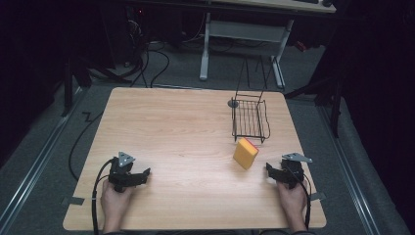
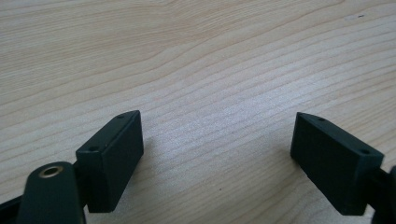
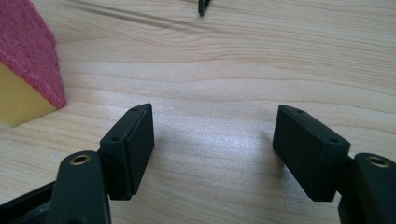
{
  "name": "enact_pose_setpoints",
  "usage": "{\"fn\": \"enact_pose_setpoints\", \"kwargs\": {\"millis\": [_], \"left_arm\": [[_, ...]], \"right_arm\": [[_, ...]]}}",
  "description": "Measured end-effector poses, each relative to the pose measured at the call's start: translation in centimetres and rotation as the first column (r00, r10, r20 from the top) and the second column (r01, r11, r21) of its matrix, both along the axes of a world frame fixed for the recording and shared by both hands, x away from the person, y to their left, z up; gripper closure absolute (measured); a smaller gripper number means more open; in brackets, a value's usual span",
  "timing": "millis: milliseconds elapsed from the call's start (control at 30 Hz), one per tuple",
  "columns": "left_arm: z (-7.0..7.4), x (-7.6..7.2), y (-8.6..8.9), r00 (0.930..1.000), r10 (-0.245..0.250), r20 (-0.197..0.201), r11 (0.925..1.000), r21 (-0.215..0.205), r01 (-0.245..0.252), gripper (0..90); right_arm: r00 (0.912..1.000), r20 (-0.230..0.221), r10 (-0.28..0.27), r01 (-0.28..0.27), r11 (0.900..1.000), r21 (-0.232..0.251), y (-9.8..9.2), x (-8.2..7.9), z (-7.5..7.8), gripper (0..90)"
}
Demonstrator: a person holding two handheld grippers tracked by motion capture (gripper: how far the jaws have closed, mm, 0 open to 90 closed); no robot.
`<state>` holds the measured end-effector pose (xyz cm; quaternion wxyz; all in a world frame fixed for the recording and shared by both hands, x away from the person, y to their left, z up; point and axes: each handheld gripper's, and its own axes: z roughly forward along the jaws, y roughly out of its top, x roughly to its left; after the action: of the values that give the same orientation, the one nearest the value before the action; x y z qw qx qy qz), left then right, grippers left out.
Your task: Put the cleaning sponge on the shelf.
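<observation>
A yellow sponge (image 1: 245, 152) with a red scouring face stands on edge on the wooden table (image 1: 181, 127), just in front of a black wire rack (image 1: 249, 119). My right gripper (image 1: 272, 171) rests on the table to the sponge's right, open and empty. In the right gripper view the sponge (image 3: 25, 74) sits at the far left, apart from the gripper (image 3: 212, 140), whose jaws stand wide over bare wood. My left gripper (image 1: 141, 175) lies near the front left of the table, also open with nothing between its jaws (image 2: 217, 154).
The wire rack stands at the back right of the table, with a small dark round thing (image 1: 233, 103) at its far left corner. A foot of the rack (image 3: 204, 7) shows at the top of the right gripper view. Cables and a desk frame (image 1: 242, 34) lie beyond the table.
</observation>
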<state>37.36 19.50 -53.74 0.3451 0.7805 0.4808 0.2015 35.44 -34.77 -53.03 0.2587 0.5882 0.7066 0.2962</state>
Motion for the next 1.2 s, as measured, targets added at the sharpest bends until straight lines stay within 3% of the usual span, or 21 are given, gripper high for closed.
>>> {"fn": "enact_pose_setpoints", "kwargs": {"millis": [1200], "left_arm": [[0.00,0.00,-0.01,1.0000,0.001,0.000,1.0000,0.000,-0.001,17.8]], "right_arm": [[0.9999,-0.001,0.015,-0.015,1.000,-0.004,-0.04,-0.03,0.02,29.8]]}}
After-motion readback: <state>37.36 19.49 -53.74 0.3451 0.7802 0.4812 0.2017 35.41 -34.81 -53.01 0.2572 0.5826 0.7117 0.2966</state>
